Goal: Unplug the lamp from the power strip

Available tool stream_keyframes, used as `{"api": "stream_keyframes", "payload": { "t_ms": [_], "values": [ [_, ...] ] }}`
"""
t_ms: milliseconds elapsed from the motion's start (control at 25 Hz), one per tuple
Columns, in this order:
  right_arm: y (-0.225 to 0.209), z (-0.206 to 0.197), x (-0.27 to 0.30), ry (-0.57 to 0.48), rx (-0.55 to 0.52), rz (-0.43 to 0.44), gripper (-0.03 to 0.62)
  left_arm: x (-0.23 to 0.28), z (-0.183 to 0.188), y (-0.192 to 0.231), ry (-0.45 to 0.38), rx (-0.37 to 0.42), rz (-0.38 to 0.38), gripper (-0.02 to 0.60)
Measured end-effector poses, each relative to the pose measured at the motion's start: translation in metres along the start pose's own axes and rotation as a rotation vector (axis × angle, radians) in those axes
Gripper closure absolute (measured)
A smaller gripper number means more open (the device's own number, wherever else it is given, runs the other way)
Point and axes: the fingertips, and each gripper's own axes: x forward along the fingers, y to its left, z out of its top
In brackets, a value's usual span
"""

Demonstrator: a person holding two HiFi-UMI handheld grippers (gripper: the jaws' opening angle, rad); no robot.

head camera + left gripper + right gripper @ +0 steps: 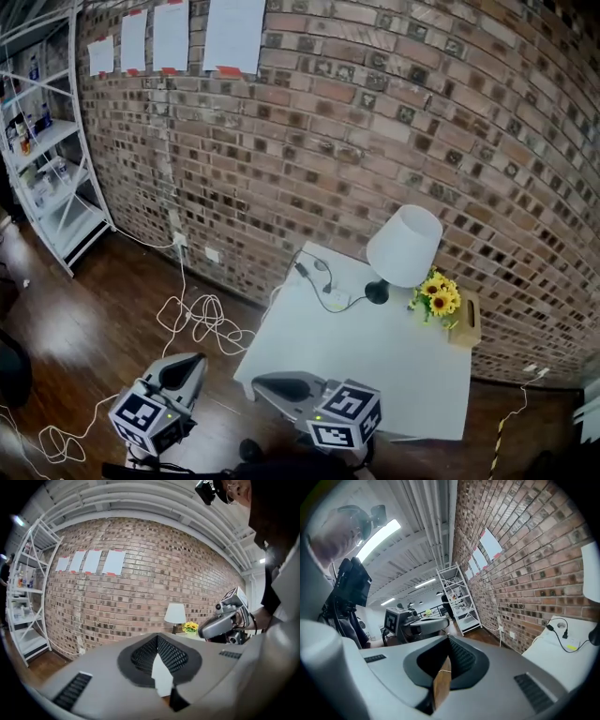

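The left tongs (157,638) and right tongs (448,639) are both sitting closed on nothing, hanging near the white counter's (375,366) seven o'clock corner. The left pair is hanging out over the floor (94,337). The lamp (403,248) is standing at the counter's one o'clock by the brick wall (375,112). The white power strip (338,300) is lying at the lamp's eight o'clock, and sunflowers (436,295) are sitting at its four.
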Motion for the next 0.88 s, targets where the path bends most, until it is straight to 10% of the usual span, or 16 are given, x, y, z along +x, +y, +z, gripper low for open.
{"api": "stream_keyframes", "payload": {
  "t_ms": [560, 880],
  "values": [
    [-0.042, -0.001, -0.021, -0.025, 0.066, -0.171, 0.591, 0.049, 0.001, -0.004, -0.012, 0.068, -0.132, 0.572],
    [-0.068, 0.011, -0.016, -0.034, -0.013, -0.137, 0.591, 0.058, 0.015, 0.013, 0.015, 0.111, -0.049, 0.572]
  ]
}}
